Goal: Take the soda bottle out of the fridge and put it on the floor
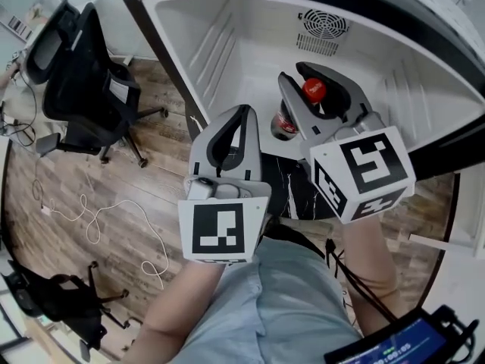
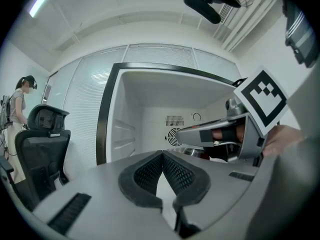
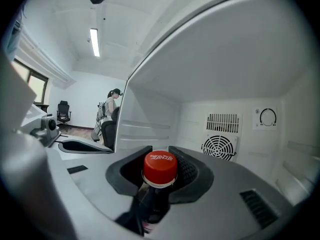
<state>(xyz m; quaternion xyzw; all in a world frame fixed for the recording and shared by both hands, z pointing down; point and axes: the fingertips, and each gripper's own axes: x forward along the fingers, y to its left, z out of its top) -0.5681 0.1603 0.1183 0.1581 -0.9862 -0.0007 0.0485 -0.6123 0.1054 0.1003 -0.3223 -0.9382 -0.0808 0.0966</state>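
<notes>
The soda bottle (image 1: pixel 314 90) has a red cap and a dark body, and it stands upright at the front of the open white fridge (image 1: pixel 258 44). My right gripper (image 1: pixel 301 78) reaches into the fridge and is shut on the bottle's neck just under the cap. In the right gripper view the cap (image 3: pixel 160 165) sits between the black pads (image 3: pixel 187 169). My left gripper (image 1: pixel 241 112) is shut and empty, level, just outside the fridge's front left edge. The left gripper view shows its pads (image 2: pixel 150 174) meeting, with the right gripper (image 2: pixel 215 134) off to the right.
The fridge's back wall carries a round fan vent (image 1: pixel 324 25) and its side walls have shelf rails. A black office chair (image 1: pixel 83 74) stands on the wooden floor (image 1: pixel 151 135) to the left, with a white cable (image 1: pixel 98 218) lying loose. A person (image 2: pixel 20 99) stands far back.
</notes>
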